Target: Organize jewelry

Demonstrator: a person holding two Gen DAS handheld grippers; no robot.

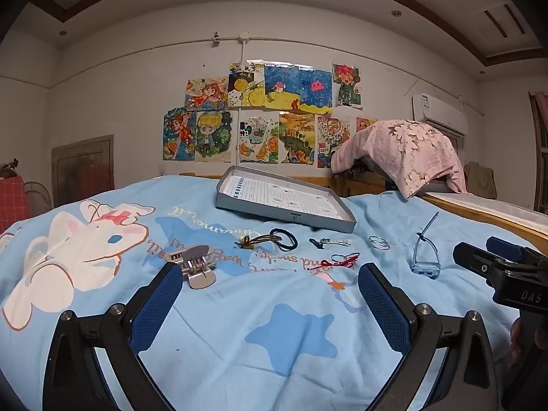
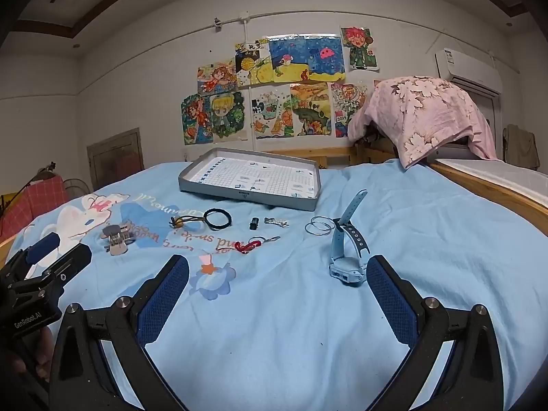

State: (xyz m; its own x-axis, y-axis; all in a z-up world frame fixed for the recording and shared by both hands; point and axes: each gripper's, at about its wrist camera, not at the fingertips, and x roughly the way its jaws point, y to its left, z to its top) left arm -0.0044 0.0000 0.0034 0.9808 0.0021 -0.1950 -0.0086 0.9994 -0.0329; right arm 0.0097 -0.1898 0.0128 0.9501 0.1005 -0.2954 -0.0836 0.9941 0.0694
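A grey tray [image 1: 287, 217] [image 2: 245, 200] lies on the blue bedspread, empty inside. In front of it lie a silver hair claw [image 1: 195, 263] [image 2: 116, 238], a black hair tie [image 1: 283, 239] [image 2: 218, 219] with a brown beaded cord [image 1: 255, 239], a small clip [image 1: 328, 242] [image 2: 275, 221], a red string bracelet [image 1: 344, 261] [image 2: 250, 245], silver rings [image 1: 379, 242] [image 2: 319, 226] and a light blue watch [image 1: 424, 257] [image 2: 347, 257]. My left gripper [image 1: 270, 282] is open, near the claw. My right gripper [image 2: 277, 274] is open, its right finger beside the watch.
A wooden bed rail [image 2: 489, 188] runs along the right. A pink floral cloth [image 2: 428, 116] is draped over something behind the bed. Drawings [image 2: 274, 85] cover the back wall. A red checked item [image 1: 12, 198] stands at the left.
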